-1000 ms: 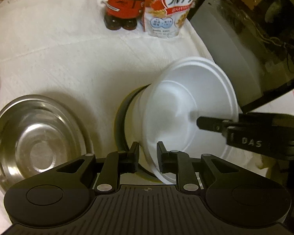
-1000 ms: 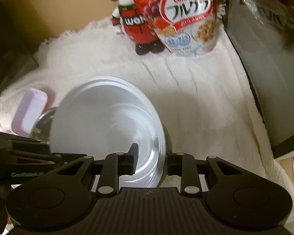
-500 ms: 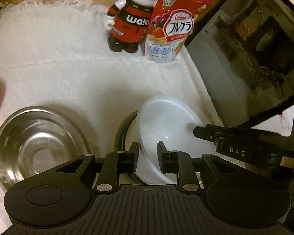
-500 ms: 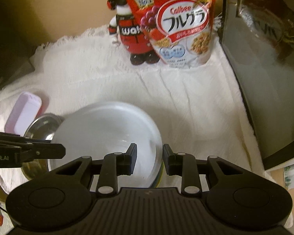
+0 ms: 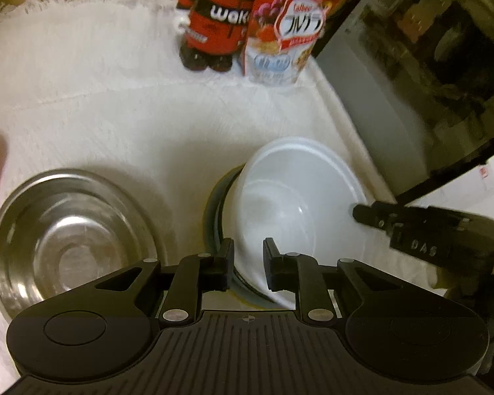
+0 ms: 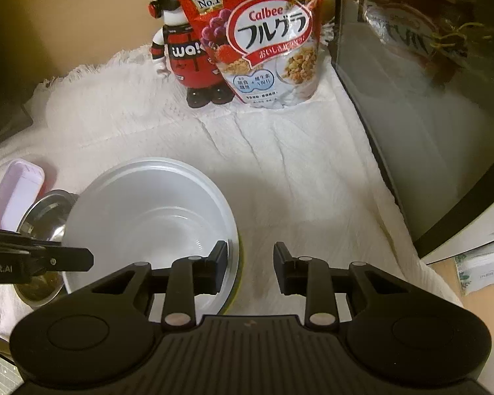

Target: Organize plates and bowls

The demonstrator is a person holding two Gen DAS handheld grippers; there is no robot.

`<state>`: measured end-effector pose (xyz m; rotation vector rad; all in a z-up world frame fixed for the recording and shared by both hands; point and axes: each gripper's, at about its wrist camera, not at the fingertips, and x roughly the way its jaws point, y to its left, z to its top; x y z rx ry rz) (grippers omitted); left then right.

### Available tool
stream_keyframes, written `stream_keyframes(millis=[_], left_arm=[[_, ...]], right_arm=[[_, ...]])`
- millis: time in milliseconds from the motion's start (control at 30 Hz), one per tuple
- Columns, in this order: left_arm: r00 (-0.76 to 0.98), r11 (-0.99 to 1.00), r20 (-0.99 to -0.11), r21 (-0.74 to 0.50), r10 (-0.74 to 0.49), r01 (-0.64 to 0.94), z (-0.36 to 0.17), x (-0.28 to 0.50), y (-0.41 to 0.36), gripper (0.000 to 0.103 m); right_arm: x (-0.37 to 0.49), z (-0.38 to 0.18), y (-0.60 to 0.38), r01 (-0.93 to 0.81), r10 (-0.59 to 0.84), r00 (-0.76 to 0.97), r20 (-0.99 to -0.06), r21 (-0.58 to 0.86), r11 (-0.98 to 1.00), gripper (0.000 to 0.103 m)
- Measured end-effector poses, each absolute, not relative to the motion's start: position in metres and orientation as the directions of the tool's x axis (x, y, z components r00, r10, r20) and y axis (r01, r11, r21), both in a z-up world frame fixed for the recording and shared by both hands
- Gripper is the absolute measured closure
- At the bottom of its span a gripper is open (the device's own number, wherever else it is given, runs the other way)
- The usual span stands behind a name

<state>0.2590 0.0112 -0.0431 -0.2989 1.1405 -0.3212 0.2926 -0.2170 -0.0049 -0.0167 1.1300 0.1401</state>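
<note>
The left hand-held gripper [image 5: 247, 263] clamps the near rim of the white bowl [image 5: 296, 204], which sits tilted on a dark plate [image 5: 214, 210]. The right hand-held gripper [image 6: 251, 268] stands narrowly parted, empty, its left finger just inside the rim. Lower the bowl level and centred before release.

We are seeing a white bowl [image 5: 296, 204] sitting tilted on a dark, yellow-edged plate [image 5: 214, 210] at lower centre, while a steel bowl [image 5: 69, 240] is lying upright at lower left.
</note>
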Motion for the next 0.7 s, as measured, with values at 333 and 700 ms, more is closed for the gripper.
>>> stream_keyframes(millis=[333,700], left_arm=[[0.492,0.892,-0.765,-0.45,-0.416,0.055,-0.028,0.227,0.069,0.082],[0.582,0.905,-0.775,-0.399,-0.246,-0.148,-0.034,0.204,0.18,0.082]], right_arm=[[0.276,0.027,-0.199,-0.114,0.095,0.527,-0.845,0.04,0.993,0.072],[0.254,0.04,-0.156,-0.122,0.145,0.568,-0.81,0.091,0.988,0.072]])
